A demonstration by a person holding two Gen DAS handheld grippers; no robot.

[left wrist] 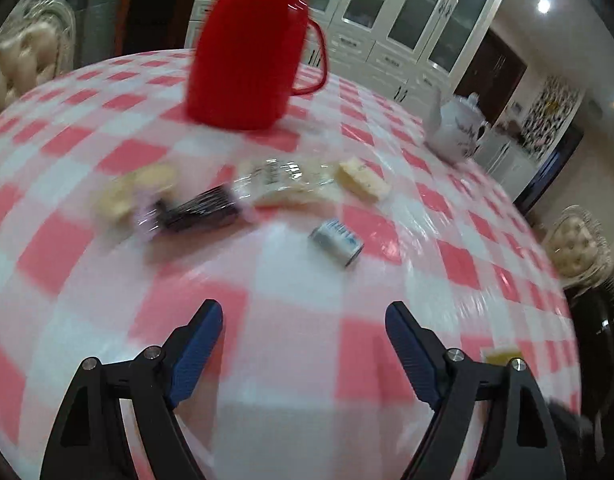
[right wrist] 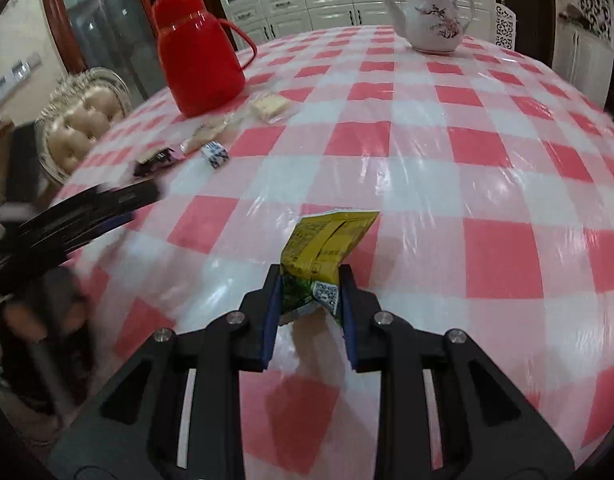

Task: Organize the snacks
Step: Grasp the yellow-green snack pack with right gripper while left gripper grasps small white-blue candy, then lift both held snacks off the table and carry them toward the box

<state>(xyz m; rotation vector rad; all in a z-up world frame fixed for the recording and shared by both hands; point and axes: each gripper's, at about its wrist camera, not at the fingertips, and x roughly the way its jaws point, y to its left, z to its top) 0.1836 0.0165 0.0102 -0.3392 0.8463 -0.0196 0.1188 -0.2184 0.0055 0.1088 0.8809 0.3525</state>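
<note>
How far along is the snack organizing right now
Looks done: several snacks sit grouped near the red thermos, among them a blue-and-white packet, a dark packet and a pale cracker pack. In hand: the right gripper is shut on a yellow-green packet. Left: bringing it to that group; the left gripper is open, empty.

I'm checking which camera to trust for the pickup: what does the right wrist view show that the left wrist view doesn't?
Only the right wrist view shows the right gripper shut on the yellow-green snack packet, and the left gripper from outside.

Only the left wrist view shows the left gripper open and empty over the tablecloth.

Both show the red thermos, white teapot, blue-and-white candy, dark wrapper and pale cracker packs.
</note>
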